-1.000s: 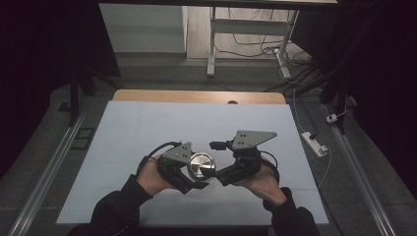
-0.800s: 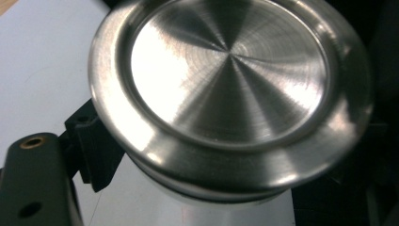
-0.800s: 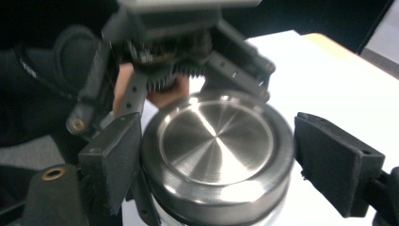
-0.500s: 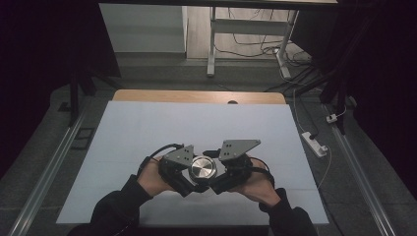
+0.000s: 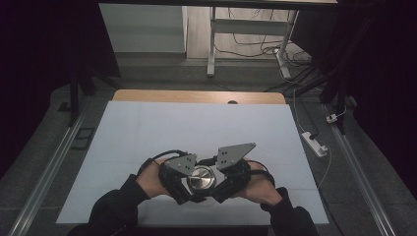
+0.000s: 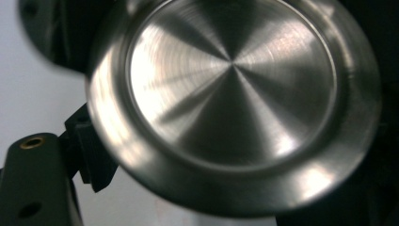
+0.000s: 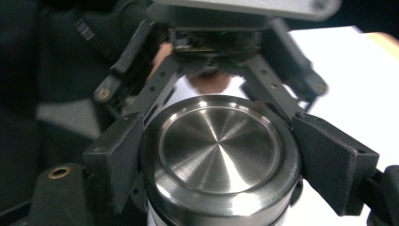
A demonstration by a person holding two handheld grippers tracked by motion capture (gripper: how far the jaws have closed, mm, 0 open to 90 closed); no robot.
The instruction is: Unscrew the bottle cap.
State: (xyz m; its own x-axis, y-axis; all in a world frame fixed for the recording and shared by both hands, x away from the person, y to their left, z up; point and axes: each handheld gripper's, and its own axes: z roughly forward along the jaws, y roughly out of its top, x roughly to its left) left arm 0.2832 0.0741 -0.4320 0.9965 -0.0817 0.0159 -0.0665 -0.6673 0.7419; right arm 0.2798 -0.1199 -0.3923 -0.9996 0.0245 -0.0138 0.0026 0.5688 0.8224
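1. Spreading across most of the high view is a large white rectangular table top [image 5: 196,132], with a strip of bare light wood [image 5: 196,96] showing along its far edge.
2. Coming in from the bottom of that view are the person's two dark-sleeved forearms; the left hand [image 5: 150,179] and the right hand [image 5: 260,183] sit close together near the table's near edge, each wrapped around a gripper.
3. The left gripper [image 5: 184,184], black with a grey three-cornered plate on top, points inward toward the other hand. Its jaws are closed in against the sides of the round brushed-steel cylindrical container [image 5: 200,179]; in the right gripper view its two black pads press on opposite sides of the container's rim.
4. The right gripper [image 5: 221,184], also black with a grey three-cornered plate, faces the left one from the opposite side. Its jaws have just been closing and now stand drawn in, with the container between the two grippers; the right gripper view looks along them onto the container's top, but whether its own pads press on the body I cannot tell for sure.
5. The container [image 7: 220,155] is held between both hands just above the table's near part, its flat, ringed lid face up and shining [image 6: 233,99].
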